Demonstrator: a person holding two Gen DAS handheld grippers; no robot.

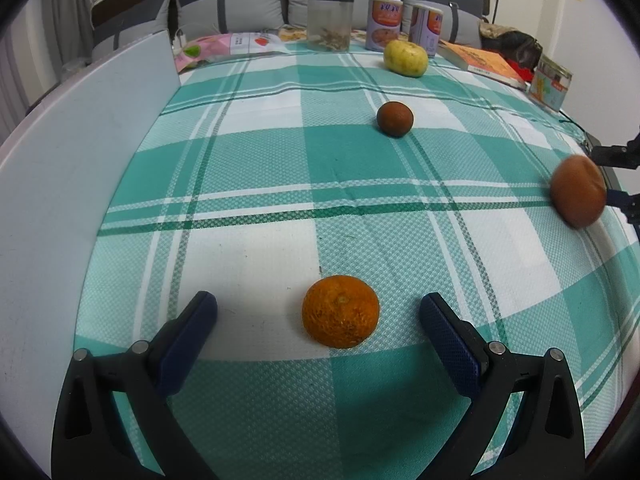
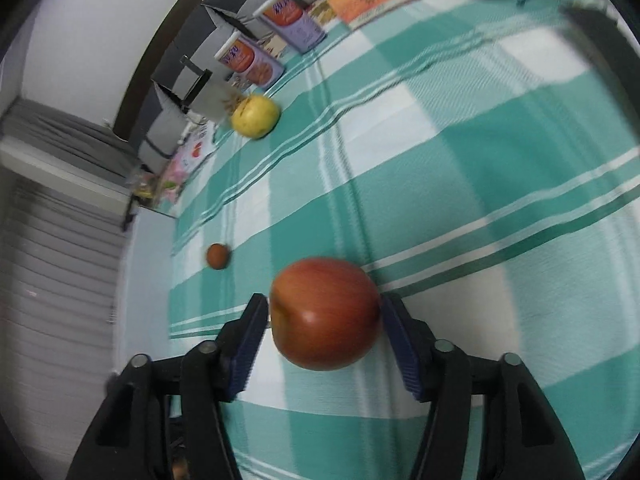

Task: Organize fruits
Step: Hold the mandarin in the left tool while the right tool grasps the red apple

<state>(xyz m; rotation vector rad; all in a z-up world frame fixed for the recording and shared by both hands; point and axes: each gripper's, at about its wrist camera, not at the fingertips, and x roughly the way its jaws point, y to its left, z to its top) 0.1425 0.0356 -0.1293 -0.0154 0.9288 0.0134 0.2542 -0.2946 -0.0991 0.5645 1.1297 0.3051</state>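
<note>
Left jaws (image 1: 318, 312): mine, spread wide, orange (image 1: 340, 311) untouched between.
Right jaws (image 2: 324, 316): mine, apple (image 2: 325, 314) between; grip unclear.
Cans (image 1: 383, 22): lettering unreadable.
Desk (image 1: 256, 240): open checked cloth ahead.

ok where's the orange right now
In the left wrist view, the orange sits on the checked tablecloth, low and central, between the open left tool's fingers without touching them. The small brown fruit lies farther back.
</note>
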